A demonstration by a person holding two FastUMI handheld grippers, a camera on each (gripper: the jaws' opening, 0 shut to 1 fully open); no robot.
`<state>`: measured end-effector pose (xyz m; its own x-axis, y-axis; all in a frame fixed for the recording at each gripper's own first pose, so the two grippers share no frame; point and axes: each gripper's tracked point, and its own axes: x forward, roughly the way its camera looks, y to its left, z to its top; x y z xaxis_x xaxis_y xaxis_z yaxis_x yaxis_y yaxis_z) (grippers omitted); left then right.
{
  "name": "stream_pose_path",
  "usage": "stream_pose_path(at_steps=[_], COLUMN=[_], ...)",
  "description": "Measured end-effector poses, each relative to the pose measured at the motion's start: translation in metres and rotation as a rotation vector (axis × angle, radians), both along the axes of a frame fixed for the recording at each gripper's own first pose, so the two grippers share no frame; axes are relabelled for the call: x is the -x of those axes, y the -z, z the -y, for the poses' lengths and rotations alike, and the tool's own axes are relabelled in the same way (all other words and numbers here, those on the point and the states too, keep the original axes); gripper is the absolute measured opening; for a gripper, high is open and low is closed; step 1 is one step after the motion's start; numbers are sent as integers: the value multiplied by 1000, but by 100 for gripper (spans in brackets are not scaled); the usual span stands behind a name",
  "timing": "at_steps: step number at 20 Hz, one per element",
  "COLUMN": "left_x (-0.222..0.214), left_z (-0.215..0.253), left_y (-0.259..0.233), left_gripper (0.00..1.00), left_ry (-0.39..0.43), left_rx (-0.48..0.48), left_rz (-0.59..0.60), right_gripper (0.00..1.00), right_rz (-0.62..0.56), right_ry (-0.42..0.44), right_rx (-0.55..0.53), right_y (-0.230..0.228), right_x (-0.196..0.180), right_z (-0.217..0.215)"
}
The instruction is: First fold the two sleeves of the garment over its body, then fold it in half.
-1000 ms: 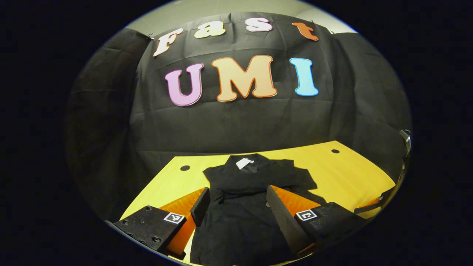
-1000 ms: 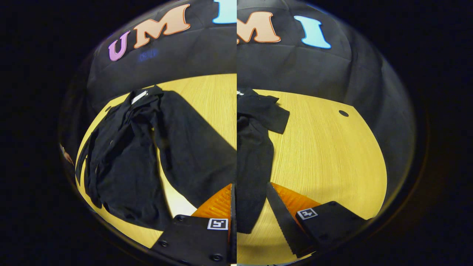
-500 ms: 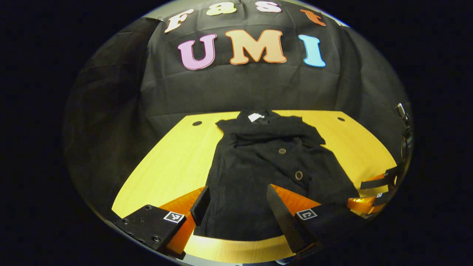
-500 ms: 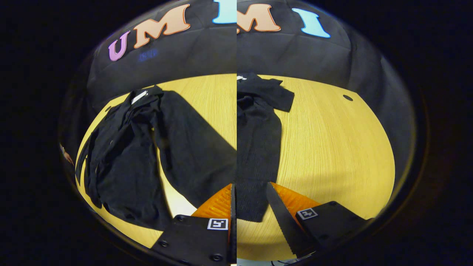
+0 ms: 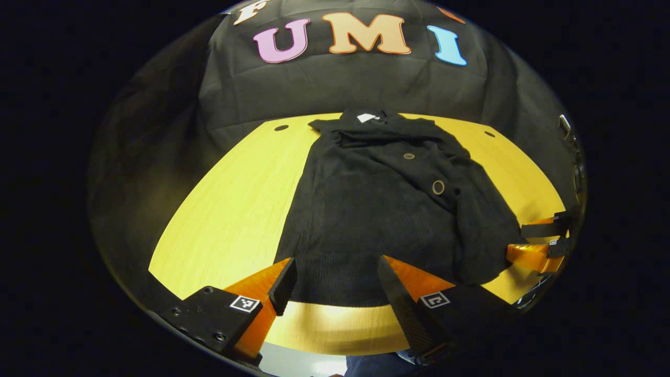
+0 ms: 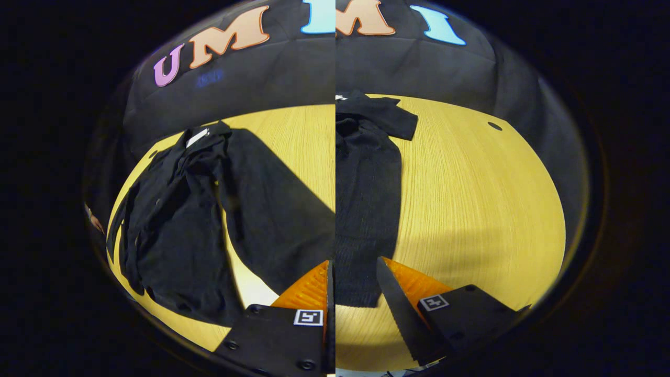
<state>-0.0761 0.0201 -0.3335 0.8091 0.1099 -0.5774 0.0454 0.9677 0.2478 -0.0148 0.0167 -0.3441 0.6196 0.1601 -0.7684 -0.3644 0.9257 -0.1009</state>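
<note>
Now the left gripper [image 5: 335, 285] has pulled back to the hem, fingers apart and empty; the right gripper [image 6: 353, 285] also gapes. Beyond them the black knitted buttoned garment [image 5: 387, 209] lies flat on the yellow wooden table [image 5: 230, 209], so sleeve-folding can begin.

Matt cloth on smooth wood

The garment [image 5: 377, 209] ahead of the left claw [image 5: 335, 285] was matt black knit cloth, ribbed at the hem, with round glossy buttons [image 5: 438, 187]. The tabletop [image 5: 235, 209] under it was smooth, pale wood with fine grain and a soft sheen.
</note>
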Motion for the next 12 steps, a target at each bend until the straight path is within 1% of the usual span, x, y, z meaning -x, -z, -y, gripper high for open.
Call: stream_pose_path(at_steps=[1, 2, 3, 4, 5, 6, 7, 9, 10, 12], left_x=[2, 4, 7, 10, 11, 10, 10, 9, 11, 10], left_z=[-4, -6, -7, -7, -6, -6, -5, -2, -1, 0], left_y=[5, 8, 13, 18, 19, 16, 19, 18, 17, 20], left_gripper=[95, 95, 95, 95, 95, 100, 95, 94, 92, 92], left_ry=[-8, -13, -16, -19, -18, -10, -10, 8, 16, 21], left_rx=[-5, -10, -14, -15, -14, -21, -22, -19, -18, -1], left_rz=[-13, -24, -44, -65, -66, -57, -71, -68, -60, -50], right_gripper=[52, 2, 2, 52, 52, 52, 52, 52, 52, 52], right_rz=[9, 15, 22, 29, 38, 45, 52, 64, 66, 76], right_ry=[-9, -17, -25, -33, -40, -44, -47, -46, -34, -9], right_rx=[7, 16, 27, 40, 52, 62, 71, 80, 74, 67], right_y=[0, 1, 1, 2, 2, 3, 4, 5, 5, 4], right_x=[0, 1, 1, 2, 2, 2, 1, 2, 2, 2], right_z=[0, 0, 1, 2, 2, 3, 2, 3, 3, 4])
